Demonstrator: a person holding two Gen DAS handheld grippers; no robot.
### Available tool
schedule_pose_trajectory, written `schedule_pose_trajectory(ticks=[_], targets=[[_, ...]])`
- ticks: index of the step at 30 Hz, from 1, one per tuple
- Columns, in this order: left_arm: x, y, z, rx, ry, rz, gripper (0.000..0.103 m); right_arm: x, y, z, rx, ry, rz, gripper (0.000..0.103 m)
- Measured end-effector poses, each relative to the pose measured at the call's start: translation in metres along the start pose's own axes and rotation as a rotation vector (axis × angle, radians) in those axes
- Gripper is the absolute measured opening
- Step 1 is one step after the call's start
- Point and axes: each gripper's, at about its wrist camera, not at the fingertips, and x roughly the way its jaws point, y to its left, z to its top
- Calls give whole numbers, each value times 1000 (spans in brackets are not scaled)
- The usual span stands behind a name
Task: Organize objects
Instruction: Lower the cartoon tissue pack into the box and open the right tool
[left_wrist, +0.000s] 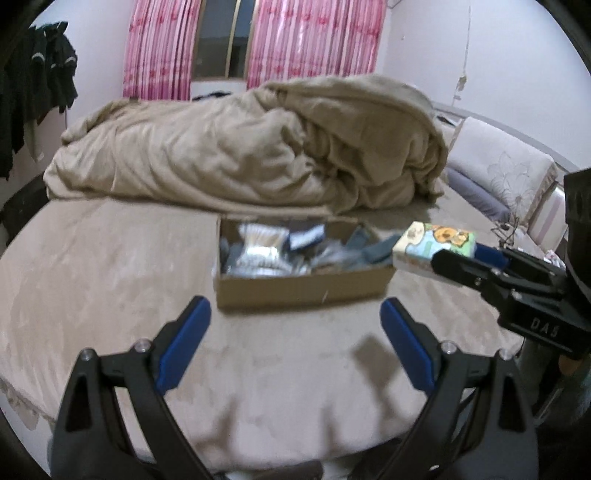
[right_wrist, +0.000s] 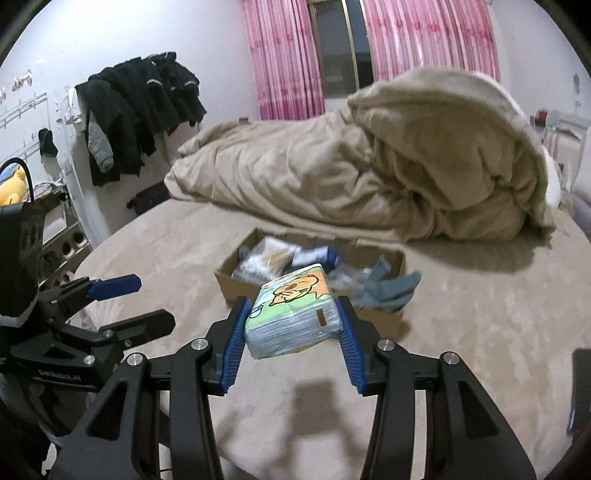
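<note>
A tissue pack (right_wrist: 295, 314) with a cartoon bear print sits between the blue pads of my right gripper (right_wrist: 293, 317), which is shut on it and holds it above the bed, just in front of a shallow cardboard box (right_wrist: 380, 321). The box holds several packets and grey gloves (right_wrist: 388, 288). In the left wrist view the pack (left_wrist: 432, 245) hangs at the box's (left_wrist: 303, 288) right end, held by the right gripper (left_wrist: 448, 254). My left gripper (left_wrist: 295, 321) is open and empty, low over the bed in front of the box.
A rumpled beige blanket (left_wrist: 258, 147) lies behind the box on the beige bed (left_wrist: 110, 277). Pillows (left_wrist: 506, 173) stand at the right. Dark clothes (right_wrist: 136, 114) hang on the left wall. Pink curtains (right_wrist: 284, 55) frame a window.
</note>
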Motion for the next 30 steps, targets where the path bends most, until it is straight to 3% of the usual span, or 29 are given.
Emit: schedule_pose_trajectory(ticks=[12, 21, 30], targets=[[31, 16, 44, 29, -54, 29, 94, 15, -39, 39, 17, -59, -97, 49], [90, 34, 51, 13, -26, 30, 94, 81, -67, 37, 70, 15, -153, 49], [135, 58, 36, -24, 28, 51, 94, 146, -85, 23, 115, 98, -193, 49]])
